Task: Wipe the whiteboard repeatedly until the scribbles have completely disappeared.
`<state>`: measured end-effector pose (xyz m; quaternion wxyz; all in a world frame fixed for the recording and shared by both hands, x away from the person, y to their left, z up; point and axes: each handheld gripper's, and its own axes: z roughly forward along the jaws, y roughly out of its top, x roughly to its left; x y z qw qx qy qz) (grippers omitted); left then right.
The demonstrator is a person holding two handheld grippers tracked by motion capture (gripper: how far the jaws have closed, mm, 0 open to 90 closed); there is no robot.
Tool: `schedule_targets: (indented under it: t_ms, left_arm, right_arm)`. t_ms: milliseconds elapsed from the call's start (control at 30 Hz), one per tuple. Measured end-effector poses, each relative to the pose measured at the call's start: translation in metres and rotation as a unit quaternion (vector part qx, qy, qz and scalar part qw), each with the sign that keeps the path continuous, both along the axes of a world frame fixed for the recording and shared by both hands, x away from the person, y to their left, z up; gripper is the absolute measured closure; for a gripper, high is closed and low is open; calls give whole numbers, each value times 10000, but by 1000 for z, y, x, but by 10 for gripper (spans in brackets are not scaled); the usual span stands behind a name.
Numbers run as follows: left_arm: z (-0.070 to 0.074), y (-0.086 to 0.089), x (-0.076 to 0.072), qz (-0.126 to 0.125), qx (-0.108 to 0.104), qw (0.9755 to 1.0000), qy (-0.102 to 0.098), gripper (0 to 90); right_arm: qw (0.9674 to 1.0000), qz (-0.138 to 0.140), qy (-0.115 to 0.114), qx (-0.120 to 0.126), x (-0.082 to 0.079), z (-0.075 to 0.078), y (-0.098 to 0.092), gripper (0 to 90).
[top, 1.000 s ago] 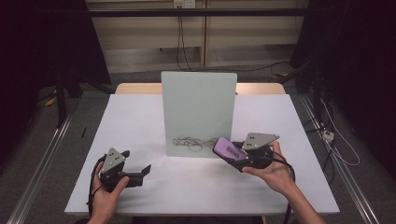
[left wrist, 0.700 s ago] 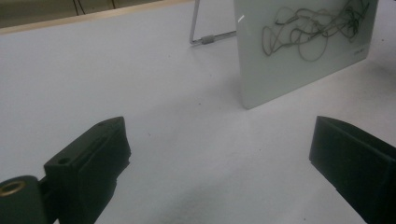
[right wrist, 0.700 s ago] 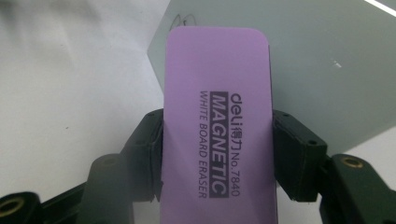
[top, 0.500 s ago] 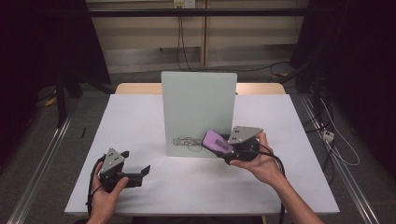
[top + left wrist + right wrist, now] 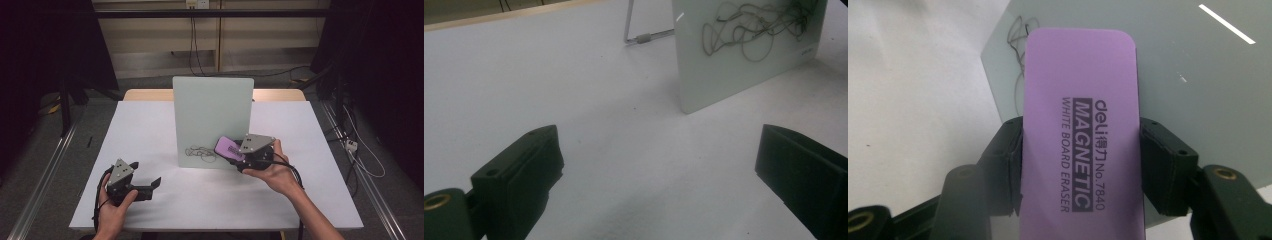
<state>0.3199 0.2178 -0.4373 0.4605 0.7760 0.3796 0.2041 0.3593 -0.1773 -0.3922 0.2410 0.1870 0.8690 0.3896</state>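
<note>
L gripper (image 5: 150,186) sits nearest, at the table's front-left edge, held low over the white table (image 5: 150,125). Jaws stand wide apart w/ nothing between them, pointing toward the board; it's idle, well apart from the work.

R gripper (image 5: 236,159) is further in, right of centre, jaws clamped on the long sides of a purple whiteboard eraser (image 5: 1080,125); label reads "deli magnetic white board eraser". Eraser sticks out ahead of the jaws, tilted up-left, its front end at or just short of the lower right part of the upright whiteboard (image 5: 212,120). Can't tell if it's actually touching the surface yet.

Board stands on a wire stand (image 5: 639,35) mid-table, facing the person. The marker scribble (image 5: 201,152) sits low on its face, a loose tangle of loops, just left of the eraser's tip.

Progress, as I read it: eraser is picked up and brought to the board, so grab + approach are done. Scribble looks fully intact, no wiped streak through it, so the wiping itself is all still to do. Next prob needs the eraser's felt face flat on the board, then a sweep left across the loops w/o tipping the board back on its stand.
</note>
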Motion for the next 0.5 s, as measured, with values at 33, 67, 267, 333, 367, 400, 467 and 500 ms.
schedule_targets:
  t_ms: [33,67,267,333,367,400,467,500]
  left_arm:
    - [0,0,0,-3,2,10000,0,46]
    - [0,0,0,-1,5,10000,7,46]
    - [-1,-1,0,-12,0,10000,31,46]
    - [-1,-1,0,-19,9,10000,18,46]
    - [-1,-1,0,-11,-8,10000,29,46]
    - [-1,-1,0,-8,-6,10000,28,46]
    - [-1,-1,0,-7,-4,10000,33,46]
    - [-1,-1,0,-8,0,10000,36,46]
  right_arm:
    - [10000,-7,-17,-9,0,-1,0,414]
    - [10000,-10,-13,-14,1,-2,1,414]
    - [9997,-7,-149,-196,0,-4,3,416]
    - [9995,4,-189,-267,-1,-5,4,416]
    - [9993,11,-235,-306,-2,-6,5,416]
    - [9990,13,-257,-354,-2,-6,6,416]
    - [9986,1,-328,-407,-3,-7,7,416]
    - [9986,0,-348,-411,-4,-8,7,416]
